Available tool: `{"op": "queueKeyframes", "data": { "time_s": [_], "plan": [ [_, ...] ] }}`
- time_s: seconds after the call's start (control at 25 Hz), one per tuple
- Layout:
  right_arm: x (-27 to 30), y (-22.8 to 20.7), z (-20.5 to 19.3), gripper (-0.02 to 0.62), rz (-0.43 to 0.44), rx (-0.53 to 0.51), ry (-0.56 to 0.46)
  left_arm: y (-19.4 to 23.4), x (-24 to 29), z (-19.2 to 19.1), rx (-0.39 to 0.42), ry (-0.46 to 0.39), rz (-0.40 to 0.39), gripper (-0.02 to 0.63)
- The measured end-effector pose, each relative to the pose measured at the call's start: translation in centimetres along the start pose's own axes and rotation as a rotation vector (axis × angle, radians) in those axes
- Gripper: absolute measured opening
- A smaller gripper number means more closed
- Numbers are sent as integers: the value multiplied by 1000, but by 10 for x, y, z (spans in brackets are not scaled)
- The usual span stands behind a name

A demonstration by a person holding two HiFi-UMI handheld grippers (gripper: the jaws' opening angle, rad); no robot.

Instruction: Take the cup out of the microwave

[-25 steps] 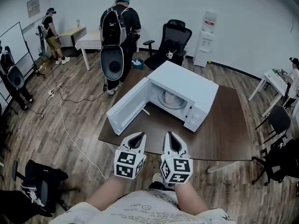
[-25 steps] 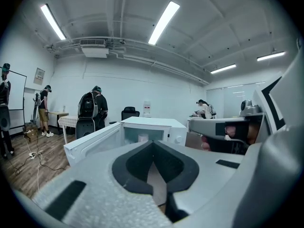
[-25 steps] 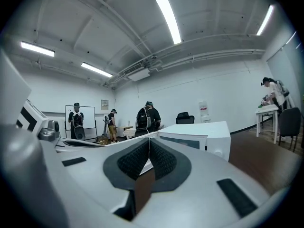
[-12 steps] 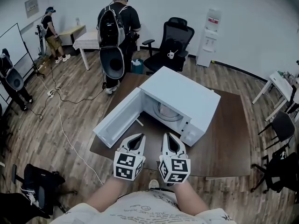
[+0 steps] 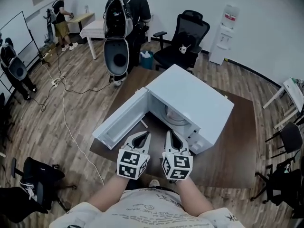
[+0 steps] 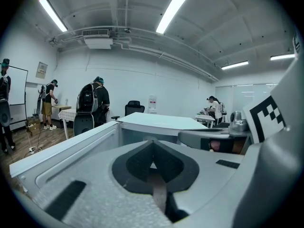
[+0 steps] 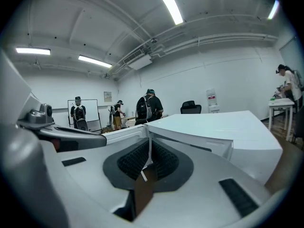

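Dark brown table [image 5: 237, 151] on a wood-plank floor [image 5: 47, 127], plain white walls [image 5: 270, 18] all round. Beyond the table: black office chair [image 5: 190, 34] and water dispenser [image 5: 229, 18]. Off to the table's far left, a small white desk [image 5: 92, 30] and whiteboard [image 5: 13, 31]. Strip lights [image 6: 174, 6] overhead

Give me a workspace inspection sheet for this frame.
Surface: brown table, carrying the white microwave and a small white stick.
Job's things: microwave door swung open; pale round shape in the cavity, cup not told apart.
Clutter: nothing else seen on the table.
Grippers: left gripper and right gripper both shut, empty, side by side before the opening.
Cables: white cable trailing on the floor left of the table.
Surroundings: office chair, water dispenser, people wearing backpacks behind.
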State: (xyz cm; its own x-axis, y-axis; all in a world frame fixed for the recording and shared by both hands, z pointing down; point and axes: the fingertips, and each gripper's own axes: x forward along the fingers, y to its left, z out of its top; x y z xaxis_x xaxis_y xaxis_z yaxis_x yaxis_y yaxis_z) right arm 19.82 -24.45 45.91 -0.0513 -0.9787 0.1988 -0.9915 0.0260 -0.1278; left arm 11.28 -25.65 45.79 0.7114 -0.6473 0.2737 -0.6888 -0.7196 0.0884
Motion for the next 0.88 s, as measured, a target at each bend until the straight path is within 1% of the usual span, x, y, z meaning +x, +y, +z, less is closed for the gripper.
{"op": "queueKeyframes", "data": {
  "time_s": [0.12, 0.32, 0.44, 0.64, 0.72, 0.76, 0.88],
  "plan": [
    [23, -1, -13, 17, -6, -9, 35, 12, 10, 0, 3, 11, -16, 11],
    [55, -14, -35, 18, -64, 2, 57, 24, 23, 3, 28, 18, -56, 11],
    [71, -21, -47, 18, -100, 0, 74, 35, 28, 1, 16, 26, -70, 11],
    [96, -35, -56, 23, -132, 34, 96, 52, 36, -4, 1, 45, -68, 11],
    [106, -42, -63, 75, -133, 33, 118, 56, 39, -9, -6, 55, -65, 11],
    [111, -45, -68, 89, -136, 29, 132, 59, 40, -10, -10, 59, -62, 11],
    [128, -56, -84, 92, -161, 12, 176, 68, 40, -11, -17, 63, -50, 11]
  ]
}}
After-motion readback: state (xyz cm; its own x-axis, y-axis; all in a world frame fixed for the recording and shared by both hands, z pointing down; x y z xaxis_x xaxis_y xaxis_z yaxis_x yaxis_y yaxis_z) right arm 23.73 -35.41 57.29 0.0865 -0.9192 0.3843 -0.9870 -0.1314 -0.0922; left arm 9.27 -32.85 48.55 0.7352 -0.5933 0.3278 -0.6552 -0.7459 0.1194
